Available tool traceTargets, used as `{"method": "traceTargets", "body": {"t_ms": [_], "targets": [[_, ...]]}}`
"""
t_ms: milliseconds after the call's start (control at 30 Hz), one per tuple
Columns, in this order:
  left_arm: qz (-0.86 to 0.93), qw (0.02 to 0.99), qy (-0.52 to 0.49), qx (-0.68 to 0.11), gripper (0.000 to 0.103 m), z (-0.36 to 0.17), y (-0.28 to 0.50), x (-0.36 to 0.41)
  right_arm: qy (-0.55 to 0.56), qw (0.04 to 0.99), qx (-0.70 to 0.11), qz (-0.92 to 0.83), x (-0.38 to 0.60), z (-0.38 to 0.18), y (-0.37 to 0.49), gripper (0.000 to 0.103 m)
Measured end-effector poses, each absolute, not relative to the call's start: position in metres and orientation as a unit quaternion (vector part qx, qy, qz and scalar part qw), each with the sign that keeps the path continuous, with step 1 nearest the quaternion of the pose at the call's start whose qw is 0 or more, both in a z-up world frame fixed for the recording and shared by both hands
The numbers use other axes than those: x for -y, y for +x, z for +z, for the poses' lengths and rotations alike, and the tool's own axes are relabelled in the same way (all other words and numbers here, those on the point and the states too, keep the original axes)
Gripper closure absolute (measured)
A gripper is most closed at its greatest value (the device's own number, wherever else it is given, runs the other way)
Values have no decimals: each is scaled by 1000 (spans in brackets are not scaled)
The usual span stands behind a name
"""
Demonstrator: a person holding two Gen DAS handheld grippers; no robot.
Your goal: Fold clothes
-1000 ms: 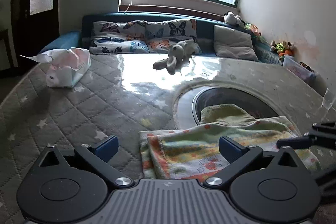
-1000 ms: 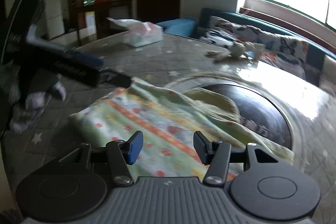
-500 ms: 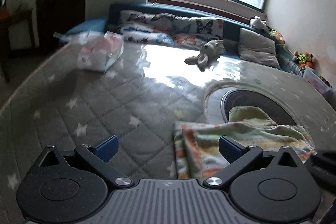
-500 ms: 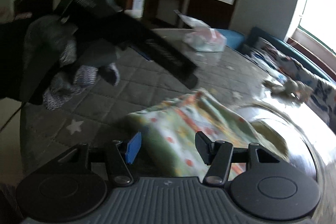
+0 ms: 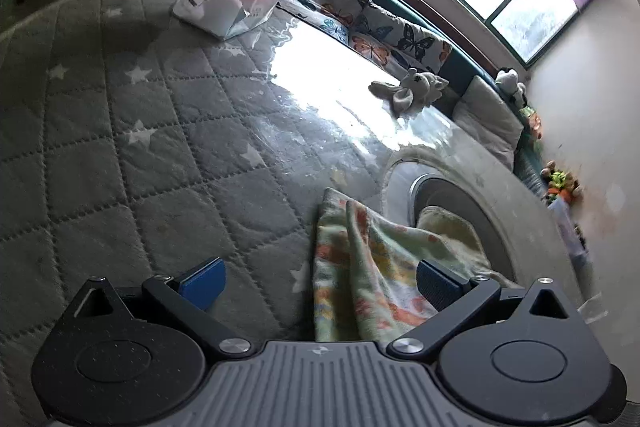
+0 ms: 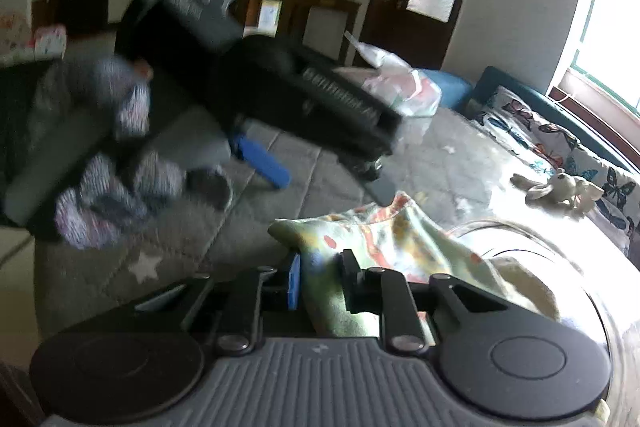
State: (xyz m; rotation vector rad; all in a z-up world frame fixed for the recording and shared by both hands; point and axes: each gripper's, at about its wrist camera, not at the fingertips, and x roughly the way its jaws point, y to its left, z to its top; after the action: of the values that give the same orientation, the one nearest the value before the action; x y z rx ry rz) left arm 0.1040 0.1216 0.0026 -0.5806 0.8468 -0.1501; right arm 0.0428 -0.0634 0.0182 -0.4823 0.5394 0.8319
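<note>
A folded, pale green patterned cloth (image 5: 372,263) lies on the grey quilted table cover, partly over a round glass inset. My left gripper (image 5: 316,281) is open, tilted, with the cloth's left edge between its wide-spread fingers. In the right wrist view my right gripper (image 6: 320,281) has its fingers closed in on a corner of the cloth (image 6: 384,239). The left gripper (image 6: 264,95) shows there too, blurred, held by a gloved hand above the table at the left.
A crumpled white bag (image 5: 224,3) sits on the far left of the table. A plush rabbit (image 5: 408,93) lies near the back edge. Butterfly cushions (image 5: 360,23) line a bench under the window. The round glass inset (image 5: 460,195) lies right of the cloth.
My right gripper has closed from open onto the cloth's corner. My left gripper has swung left and tilted, staying open, and the cloth's left edge has bunched up.
</note>
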Motion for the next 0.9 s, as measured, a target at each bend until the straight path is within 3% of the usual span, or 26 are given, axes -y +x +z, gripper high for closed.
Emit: {"method": "traceTargets", "body": {"t_ms": [133, 300, 367, 467, 567, 900], "targets": [[-92, 847, -319, -416, 2, 0, 110, -118, -204, 862, -248, 392, 78, 31, 42, 88], [-116, 836, -326, -426, 23, -3, 116, -104, -185, 865, -248, 396, 88, 34, 38, 89], [-120, 834, -327, -429, 55, -5, 117, -102, -181, 864, -250, 399, 90, 32, 36, 89], [-121, 832, -327, -432, 81, -8, 116, -102, -179, 862, -253, 401, 91, 29, 33, 87], [-123, 830, -327, -435, 86, -11, 116, -103, -155, 864, -260, 401, 101, 30, 30, 79], [-125, 830, -322, -439, 87, -18, 115, -101, -85, 910, -302, 272, 188, 19, 62, 74]]}}
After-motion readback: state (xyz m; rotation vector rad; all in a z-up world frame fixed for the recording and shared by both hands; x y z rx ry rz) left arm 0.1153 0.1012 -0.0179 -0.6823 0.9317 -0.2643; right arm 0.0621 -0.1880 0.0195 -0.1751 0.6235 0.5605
